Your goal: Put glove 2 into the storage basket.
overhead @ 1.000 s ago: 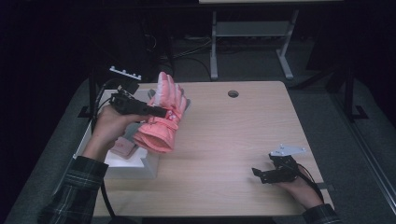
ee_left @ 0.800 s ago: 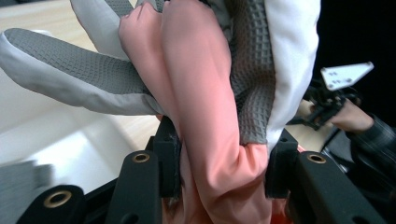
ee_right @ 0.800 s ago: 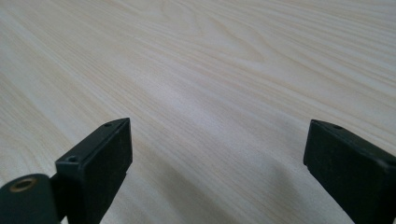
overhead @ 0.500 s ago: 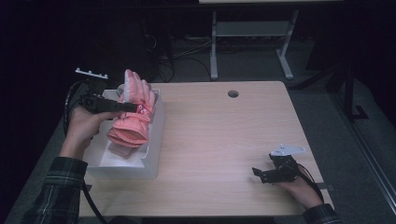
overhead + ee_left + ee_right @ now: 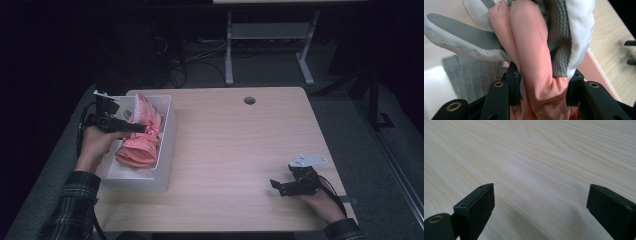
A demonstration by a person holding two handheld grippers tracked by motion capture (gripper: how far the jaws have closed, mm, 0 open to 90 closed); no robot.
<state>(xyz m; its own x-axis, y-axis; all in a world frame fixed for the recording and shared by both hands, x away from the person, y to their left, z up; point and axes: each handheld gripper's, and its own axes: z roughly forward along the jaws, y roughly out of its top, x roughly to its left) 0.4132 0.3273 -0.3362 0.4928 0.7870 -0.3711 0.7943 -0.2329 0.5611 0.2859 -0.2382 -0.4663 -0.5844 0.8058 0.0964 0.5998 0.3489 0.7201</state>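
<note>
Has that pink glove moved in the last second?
Yes. The pink glove, clamped in the left gripper, has gone left from above the table and down into the white bin at the table's left edge.

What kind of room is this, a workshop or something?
Probably a lab or studio set up for recording: a bare wooden table with a cable hole, dark surroundings, cables on the floor, and a hand-held gripper.

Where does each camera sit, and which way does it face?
High view: above the person's side, looking forward and down on the table; both forearms enter from below.
Left gripper view: on the left claw, looking along its jaws, shut on the glove over the bin.
Right gripper view: on the right claw, open, facing bare table.
Shared: high and left views both show glove and bin.
</note>
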